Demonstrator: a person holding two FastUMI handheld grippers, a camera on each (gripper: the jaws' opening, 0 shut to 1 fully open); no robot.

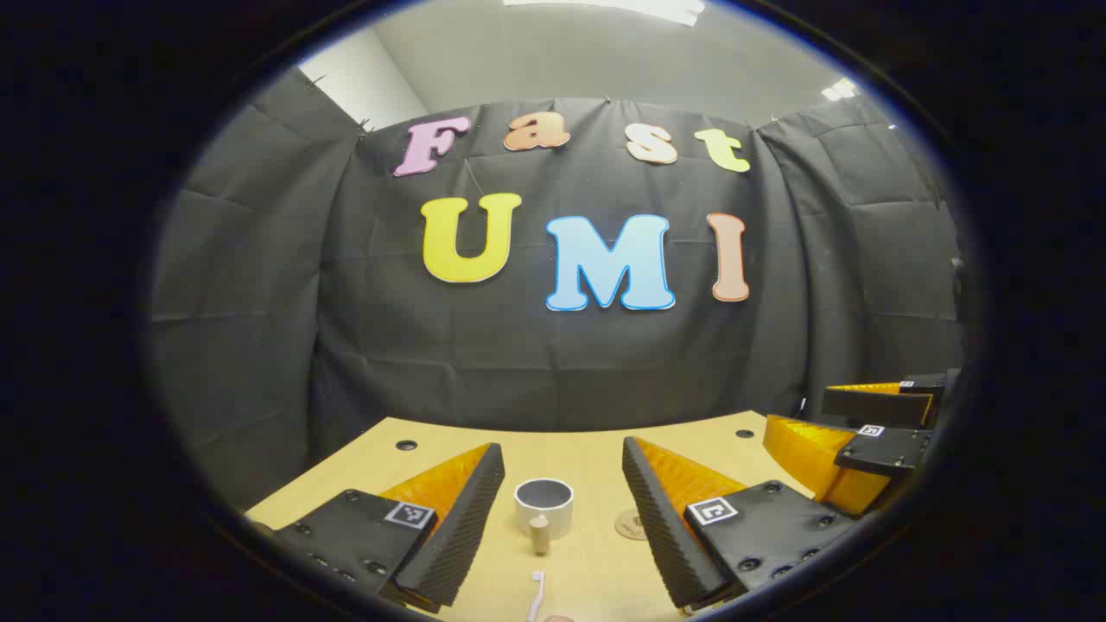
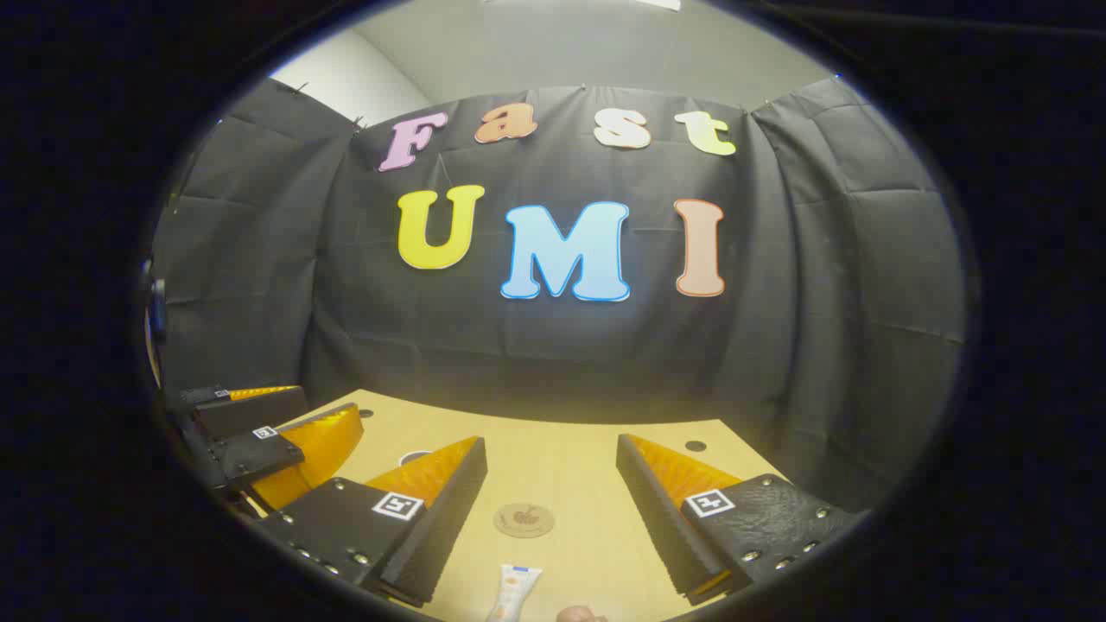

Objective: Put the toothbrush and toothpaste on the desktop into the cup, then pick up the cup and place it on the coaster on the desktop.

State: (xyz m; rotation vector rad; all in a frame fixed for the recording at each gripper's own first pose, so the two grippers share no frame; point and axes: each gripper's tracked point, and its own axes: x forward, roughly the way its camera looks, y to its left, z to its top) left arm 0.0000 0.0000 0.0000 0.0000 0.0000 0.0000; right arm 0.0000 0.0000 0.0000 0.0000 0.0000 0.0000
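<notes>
Cup between spread fingers

Matt wooden desktop (pale, smooth).

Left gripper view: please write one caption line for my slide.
Open left gripper faces a white round cup on the wooden desktop; white toothbrush lies nearer.
</notes>
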